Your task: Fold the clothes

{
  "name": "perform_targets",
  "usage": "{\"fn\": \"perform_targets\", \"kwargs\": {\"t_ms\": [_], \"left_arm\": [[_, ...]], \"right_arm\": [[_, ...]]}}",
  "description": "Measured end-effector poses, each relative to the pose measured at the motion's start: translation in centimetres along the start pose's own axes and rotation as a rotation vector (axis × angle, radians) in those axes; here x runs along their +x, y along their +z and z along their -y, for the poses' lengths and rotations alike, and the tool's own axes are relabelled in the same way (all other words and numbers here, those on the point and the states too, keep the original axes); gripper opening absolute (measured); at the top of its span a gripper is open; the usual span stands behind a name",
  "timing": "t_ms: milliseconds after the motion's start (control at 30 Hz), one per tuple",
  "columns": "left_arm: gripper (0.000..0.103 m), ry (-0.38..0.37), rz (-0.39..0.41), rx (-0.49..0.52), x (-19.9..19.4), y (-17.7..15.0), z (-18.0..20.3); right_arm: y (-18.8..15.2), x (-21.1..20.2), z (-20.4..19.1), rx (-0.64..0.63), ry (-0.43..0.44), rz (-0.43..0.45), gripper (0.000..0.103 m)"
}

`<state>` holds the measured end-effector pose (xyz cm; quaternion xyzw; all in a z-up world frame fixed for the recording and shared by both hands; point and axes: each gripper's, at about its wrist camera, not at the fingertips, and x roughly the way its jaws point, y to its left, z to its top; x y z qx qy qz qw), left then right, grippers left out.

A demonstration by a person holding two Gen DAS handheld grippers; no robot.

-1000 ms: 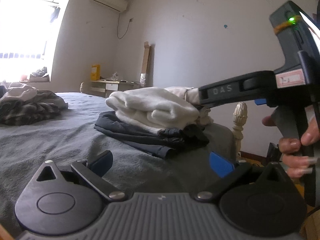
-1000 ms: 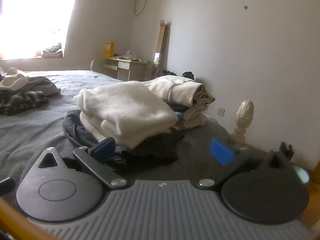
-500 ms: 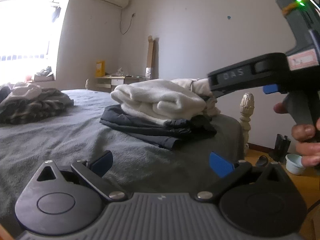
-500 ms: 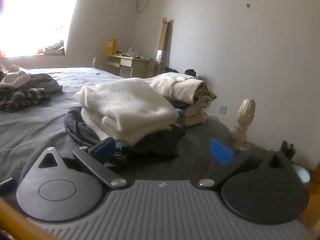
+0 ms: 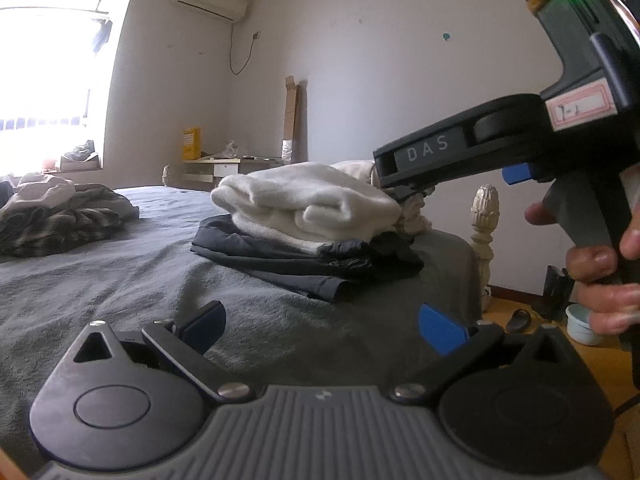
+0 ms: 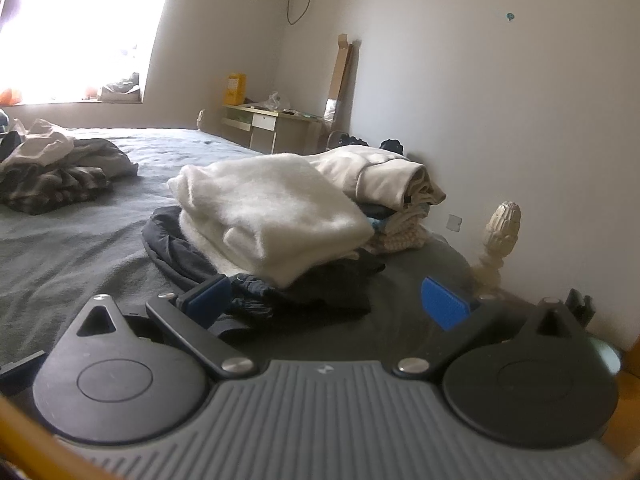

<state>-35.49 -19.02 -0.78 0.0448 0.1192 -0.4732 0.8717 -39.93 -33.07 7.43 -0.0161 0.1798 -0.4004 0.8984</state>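
Now both tools are empty with their blue pads spread wide. The left tool [image 5: 320, 322] hovers low over the grey bed [image 5: 120, 292], and the right tool [image 6: 326, 298] hangs just short of the folded stack, its left pad [image 6: 210, 294] right at the stack's dark bottom layer, though contact cannot be told.

That stack sits near the bed's right corner by the carved bedpost [image 6: 500, 224]: a white fleecy garment [image 6: 272, 208] lies folded on a dark garment [image 5: 288, 264], with a beige bundle [image 6: 384, 178] just behind. The white fold runs with its long axis from near right to far left, rolled edge toward the tools.

What looks left to fold is the crumpled pile [image 5: 60, 216] of plaid and grey clothes, far over on the left side of the bed, well apart from the stack. It lies ahead and to the left of both tools, spread wide across the view, with no clear direction to it. The left tool seems the nearer, so the coming reach probably swings leftward across the bed, led by that hand.
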Motion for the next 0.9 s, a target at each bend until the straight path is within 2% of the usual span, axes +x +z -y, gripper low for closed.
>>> {"fn": "perform_targets", "kwargs": {"t_ms": [900], "left_arm": [[0.103, -0.017, -0.013, -0.024, -0.12, -0.07, -0.21]], "right_arm": [[-0.08, 0.08, -0.31, 0.021, 0.041, -0.034, 0.102]]}}
